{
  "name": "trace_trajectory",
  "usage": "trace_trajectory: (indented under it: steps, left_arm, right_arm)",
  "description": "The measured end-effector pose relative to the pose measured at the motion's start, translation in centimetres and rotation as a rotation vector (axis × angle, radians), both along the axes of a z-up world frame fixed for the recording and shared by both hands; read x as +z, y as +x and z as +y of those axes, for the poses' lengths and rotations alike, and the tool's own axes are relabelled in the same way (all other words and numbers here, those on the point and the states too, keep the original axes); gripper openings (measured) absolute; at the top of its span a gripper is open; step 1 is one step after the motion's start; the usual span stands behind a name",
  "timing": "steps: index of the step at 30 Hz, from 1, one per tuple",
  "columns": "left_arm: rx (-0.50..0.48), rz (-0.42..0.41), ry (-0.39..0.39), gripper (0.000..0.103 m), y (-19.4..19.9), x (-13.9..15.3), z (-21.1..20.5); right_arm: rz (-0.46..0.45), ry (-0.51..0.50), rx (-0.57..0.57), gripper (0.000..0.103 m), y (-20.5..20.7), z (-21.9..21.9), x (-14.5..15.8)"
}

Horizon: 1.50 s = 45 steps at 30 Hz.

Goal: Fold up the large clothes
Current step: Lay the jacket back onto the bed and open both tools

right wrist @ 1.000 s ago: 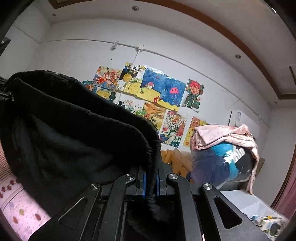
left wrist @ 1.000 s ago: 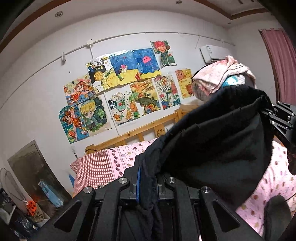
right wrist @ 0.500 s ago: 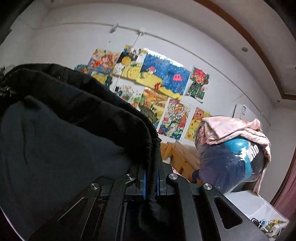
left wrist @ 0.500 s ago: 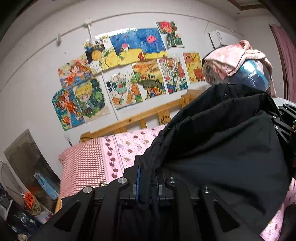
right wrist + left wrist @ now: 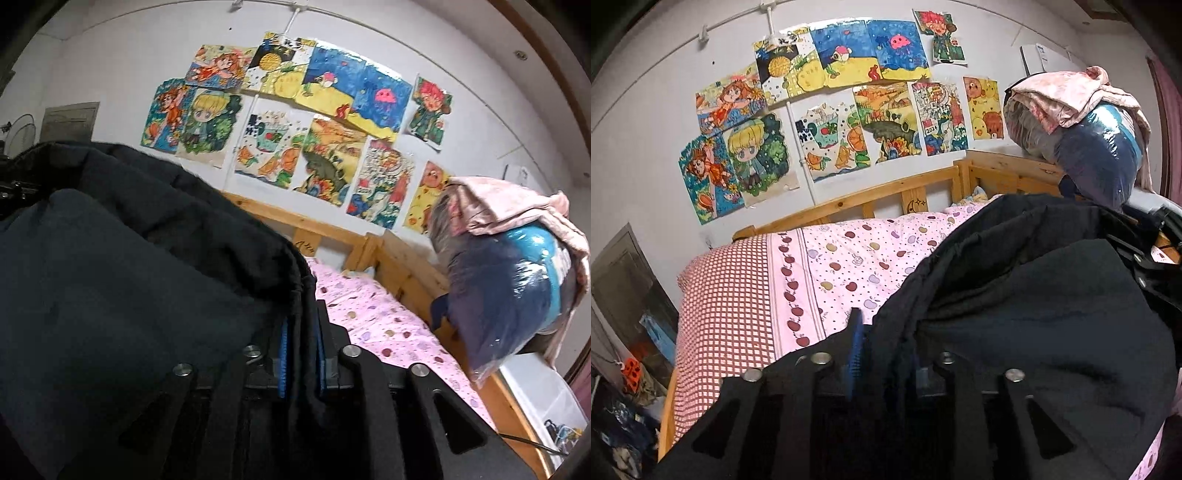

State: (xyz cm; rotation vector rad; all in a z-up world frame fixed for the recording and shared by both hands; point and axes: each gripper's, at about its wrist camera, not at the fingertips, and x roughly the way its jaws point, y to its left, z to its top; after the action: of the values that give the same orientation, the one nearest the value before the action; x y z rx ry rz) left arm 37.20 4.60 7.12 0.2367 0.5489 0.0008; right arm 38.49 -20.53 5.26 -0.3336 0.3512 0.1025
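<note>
Right in front of me the left gripper (image 5: pixel 884 354) has just been opening; its blue pads stand a little apart, with the hem of the black garment (image 5: pixel 1052 306) running loosely between them. The right gripper (image 5: pixel 301 354) has just been opening too, the same dark cloth hanging in its narrow gap. The garment lies spread over the pink apple-print bed (image 5: pixel 857 258). Beyond, children's drawings (image 5: pixel 295 110) cover the wall.
</note>
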Motion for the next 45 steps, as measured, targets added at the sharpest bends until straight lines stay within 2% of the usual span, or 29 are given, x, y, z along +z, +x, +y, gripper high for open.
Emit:
trace_trajectory:
  steps: [1,2,3,4,8,11,13,15,19,23,26,28,30,32,35,38,44,45]
  left_arm:
    - [0.001,-0.01,0.005,0.05,-0.4,0.2,0.1]
    - [0.004,-0.027,0.005,0.06,-0.9,0.4,0.2]
    - [0.013,-0.054,0.002,0.077,-1.6,0.8,0.4]
    - [0.018,-0.069,0.001,0.085,-2.0,1.0,0.6]
    - [0.042,-0.081,-0.028,0.086,-4.2,1.8,2.1]
    - [0.028,-0.082,-0.058,0.088,-6.2,1.9,3.0]
    - [-0.005,-0.087,-0.071,0.092,-7.7,1.6,3.3]
    - [-0.056,-0.08,-0.093,0.093,-9.2,1.1,3.2]
    - [-0.13,-0.039,-0.13,0.093,-10.0,0.2,2.4]
    - [-0.208,-0.004,-0.168,0.093,-9.5,-0.7,0.5]
    - [-0.237,0.015,-0.159,0.093,-8.3,-1.4,-1.0]
    - [-0.214,0.031,-0.125,0.093,-7.4,-2.0,-1.7]
    - [-0.126,0.061,-0.043,0.093,-5.5,-2.9,-2.4]
    - [-0.077,0.07,-0.025,0.093,-4.4,-3.4,-2.3]
    - [0.003,0.073,-0.042,0.093,-2.9,-3.6,-1.1]
    - [0.073,0.076,-0.049,0.093,-1.7,-3.8,0.5]
    - [0.184,0.092,-0.156,0.094,-0.5,-4.7,4.5]
    - [0.197,0.098,-0.173,0.097,-0.4,-5.1,5.1]
  right_arm:
    - [-0.011,-0.002,0.006,0.038,-0.3,0.0,0.0]
    - [-0.036,-0.005,0.008,0.057,-0.9,0.0,0.0]
    - [-0.064,-0.009,0.009,0.068,-1.6,0.0,0.3]
    - [-0.089,-0.015,0.013,0.071,-2.3,0.0,0.6]
    - [-0.129,-0.075,0.027,0.072,-4.8,0.3,1.6]
    - [-0.11,-0.06,0.046,0.073,-6.6,-0.2,2.3]
    - [-0.085,-0.008,0.059,0.074,-7.9,-1.0,2.7]
    - [-0.037,0.095,0.091,0.079,-9.6,-2.5,2.6]
    - [0.071,0.237,0.141,0.08,-11.3,-5.1,0.6]
    - [0.156,0.304,0.142,0.08,-12.3,-6.8,-2.6]
    - [0.207,0.346,0.145,0.08,-11.8,-7.7,-4.4]
    - [0.244,0.368,0.14,0.08,-10.5,-7.9,-5.7]
    - [0.257,0.391,0.146,0.08,-9.4,-7.7,-6.5]
    - [0.253,0.391,0.151,0.08,-7.8,-7.3,-7.0]
    - [0.25,0.372,0.154,0.08,-4.8,-6.2,-7.5]
    - [0.292,0.349,0.152,0.08,-1.3,-4.9,-7.9]
    - [0.341,0.26,0.142,0.08,2.7,-2.2,-6.5]
    - [0.339,0.239,0.138,0.08,3.2,-1.6,-6.2]
